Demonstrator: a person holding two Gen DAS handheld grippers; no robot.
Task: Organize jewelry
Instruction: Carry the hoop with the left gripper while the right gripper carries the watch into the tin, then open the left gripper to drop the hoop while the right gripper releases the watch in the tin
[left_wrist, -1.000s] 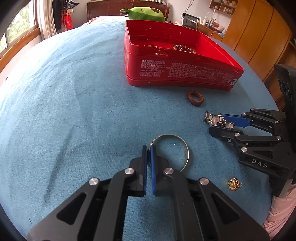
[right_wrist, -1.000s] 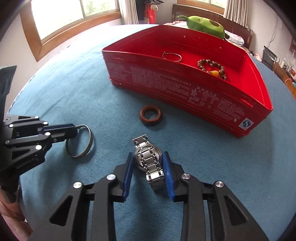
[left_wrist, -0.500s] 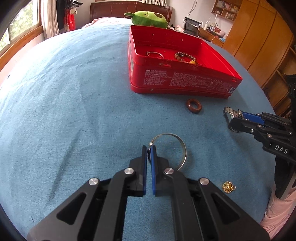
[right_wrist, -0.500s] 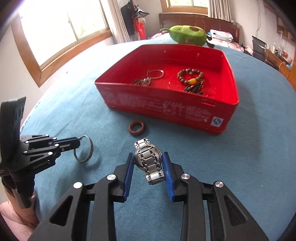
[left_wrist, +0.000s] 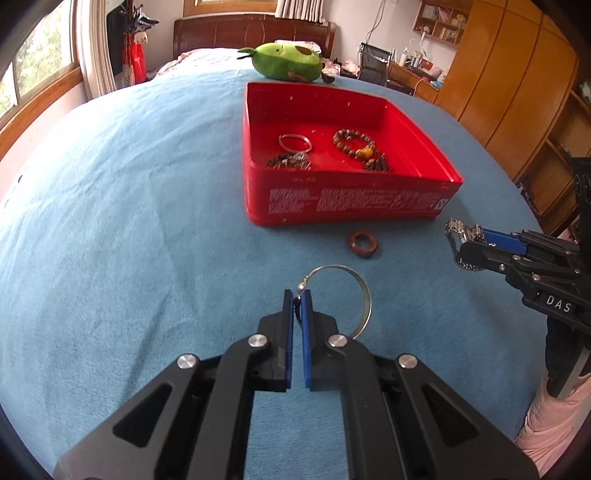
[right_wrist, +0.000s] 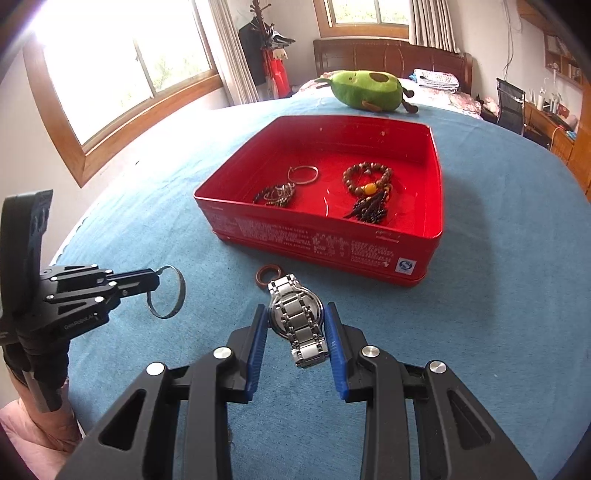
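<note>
Both tools carry loads near the red tin (right_wrist: 325, 236): left gripper (left_wrist: 297, 301) pinches a silver bangle (left_wrist: 360, 291) by its edge, which could swing loose; right gripper (right_wrist: 297, 326) clamps the watch (right_wrist: 297, 317).

We're in a bedroom here: bright daylight pours through a wood-framed window (right_wrist: 122, 92) on white walls, a dark carved wooden headboard (right_wrist: 388, 55) sits at the back, tall honey-coloured wooden wardrobes (left_wrist: 517, 85) line one side, and a cluttered wooden desk (left_wrist: 413, 74) stands beside them.
</note>
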